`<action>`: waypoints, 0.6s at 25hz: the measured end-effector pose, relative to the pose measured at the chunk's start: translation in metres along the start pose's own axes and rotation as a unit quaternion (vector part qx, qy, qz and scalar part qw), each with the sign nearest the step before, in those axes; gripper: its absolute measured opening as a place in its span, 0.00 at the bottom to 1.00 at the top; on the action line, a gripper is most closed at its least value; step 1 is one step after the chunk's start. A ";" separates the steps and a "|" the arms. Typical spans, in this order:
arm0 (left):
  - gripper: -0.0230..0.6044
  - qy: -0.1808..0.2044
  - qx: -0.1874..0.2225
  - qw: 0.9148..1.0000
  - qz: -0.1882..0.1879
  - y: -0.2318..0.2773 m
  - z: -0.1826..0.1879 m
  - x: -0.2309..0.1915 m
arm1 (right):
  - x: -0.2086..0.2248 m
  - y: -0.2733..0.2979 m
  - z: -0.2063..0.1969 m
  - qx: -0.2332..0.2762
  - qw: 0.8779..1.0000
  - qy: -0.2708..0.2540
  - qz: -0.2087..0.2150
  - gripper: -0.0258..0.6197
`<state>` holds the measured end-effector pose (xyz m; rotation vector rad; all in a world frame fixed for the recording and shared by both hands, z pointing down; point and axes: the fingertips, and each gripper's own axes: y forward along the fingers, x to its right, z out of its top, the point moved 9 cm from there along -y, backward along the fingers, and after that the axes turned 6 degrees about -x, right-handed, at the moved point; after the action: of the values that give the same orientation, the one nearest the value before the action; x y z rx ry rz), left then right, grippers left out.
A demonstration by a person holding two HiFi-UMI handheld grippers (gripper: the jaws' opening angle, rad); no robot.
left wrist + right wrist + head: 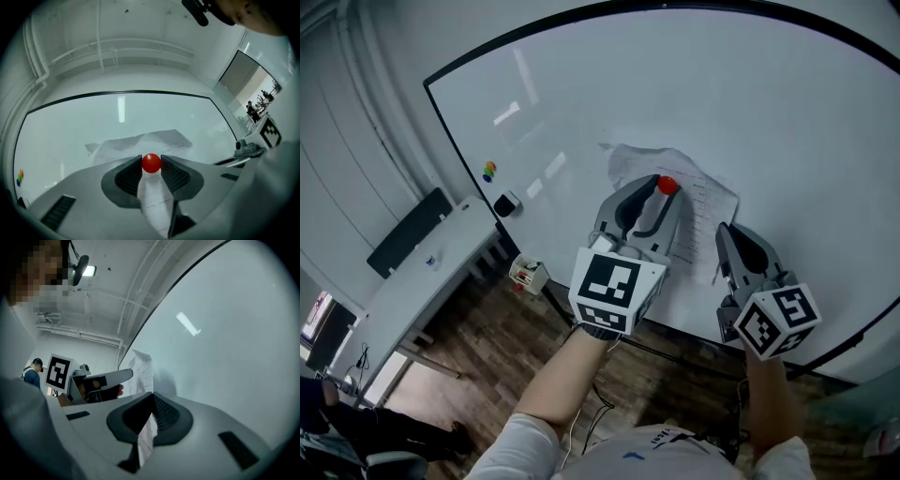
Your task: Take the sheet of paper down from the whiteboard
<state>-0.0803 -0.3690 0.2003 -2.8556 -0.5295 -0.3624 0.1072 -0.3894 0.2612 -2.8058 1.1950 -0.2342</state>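
Note:
A crumpled white sheet of paper (705, 199) lies against the whiteboard (675, 84), with a round red magnet (667, 185) on its upper part. My left gripper (662, 189) reaches up to that magnet. In the left gripper view the red magnet (151, 163) sits between the two pads, touching both, and the paper (140, 142) spreads out behind it. My right gripper (724, 236) is at the sheet's lower right edge. In the right gripper view its jaws (151, 405) are shut on a strip of the paper (142, 367).
Small coloured magnets (489, 171) and an eraser (506, 203) sit near the board's lower left corner. A long grey table (422, 281) stands at the left over a wooden floor, with a small box (528, 273) beside it. People stand far off (255, 108).

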 end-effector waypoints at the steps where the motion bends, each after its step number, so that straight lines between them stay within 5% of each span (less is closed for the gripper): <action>1: 0.25 -0.002 -0.002 1.000 -0.002 -0.007 -0.005 0.002 | -0.003 -0.004 -0.004 -0.005 1.000 0.004 -0.002 0.06; 15: 0.25 -0.098 -0.061 0.990 -0.077 -0.117 -0.090 0.018 | -0.065 -0.070 -0.072 -0.081 0.994 0.044 -0.061 0.06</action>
<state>-0.1258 -0.2795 0.3100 -2.9953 -0.7945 -0.1435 0.1006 -0.2954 0.3346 -3.0436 1.1085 -0.2837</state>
